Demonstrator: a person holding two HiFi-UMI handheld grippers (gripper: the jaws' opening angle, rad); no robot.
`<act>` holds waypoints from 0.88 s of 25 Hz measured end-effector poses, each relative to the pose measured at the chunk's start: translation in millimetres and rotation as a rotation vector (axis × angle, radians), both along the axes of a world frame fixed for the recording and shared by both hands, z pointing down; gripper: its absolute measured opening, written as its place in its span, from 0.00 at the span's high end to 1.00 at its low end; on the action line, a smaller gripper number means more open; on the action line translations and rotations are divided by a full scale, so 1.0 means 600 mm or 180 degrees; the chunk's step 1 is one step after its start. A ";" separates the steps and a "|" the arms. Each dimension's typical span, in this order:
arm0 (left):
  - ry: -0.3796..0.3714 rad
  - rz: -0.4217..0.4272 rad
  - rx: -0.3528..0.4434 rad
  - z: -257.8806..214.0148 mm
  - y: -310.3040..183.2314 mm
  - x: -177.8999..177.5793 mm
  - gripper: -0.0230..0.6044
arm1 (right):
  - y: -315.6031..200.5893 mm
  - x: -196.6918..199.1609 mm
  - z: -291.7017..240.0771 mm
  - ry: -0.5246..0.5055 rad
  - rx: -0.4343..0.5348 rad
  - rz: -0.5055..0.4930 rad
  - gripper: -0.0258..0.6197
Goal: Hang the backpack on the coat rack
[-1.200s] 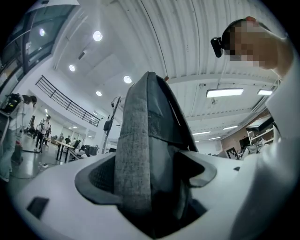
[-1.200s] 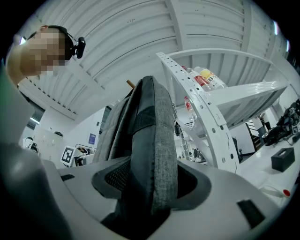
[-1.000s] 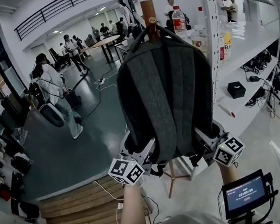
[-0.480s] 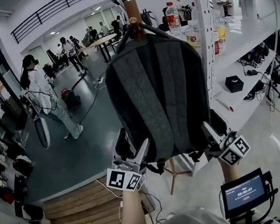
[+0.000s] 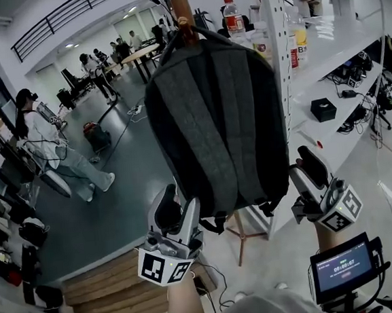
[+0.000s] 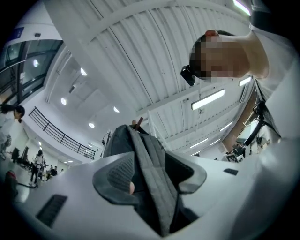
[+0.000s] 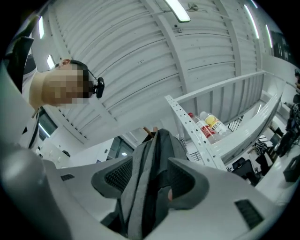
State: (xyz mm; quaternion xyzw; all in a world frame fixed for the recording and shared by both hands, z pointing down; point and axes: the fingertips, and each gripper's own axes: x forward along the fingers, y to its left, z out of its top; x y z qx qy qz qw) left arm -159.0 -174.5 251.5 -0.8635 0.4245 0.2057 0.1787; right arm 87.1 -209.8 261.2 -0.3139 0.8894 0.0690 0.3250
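Grey fabric overhead: watching the backpack [image 5: 213, 117] hanging off the coat rack's [image 5: 183, 9] top peg, closing the left gripper [image 5: 179, 200] on nothing, holding the right gripper [image 5: 306, 170] parted and empty, risking a snag unhooking it.

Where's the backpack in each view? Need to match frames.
Head view: backpack fills the centre, hanging down from the top.
Left gripper view: backpack at lower centre, seen from below.
Right gripper view: backpack at lower centre, seen from below.
Shared landmark: wooden coat rack post just above the backpack's top.
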 end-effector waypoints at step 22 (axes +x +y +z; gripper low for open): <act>0.0034 0.0621 -0.0657 0.110 0.025 0.133 0.93 | 0.081 -0.007 0.084 0.0412 -0.0323 -0.0069 0.59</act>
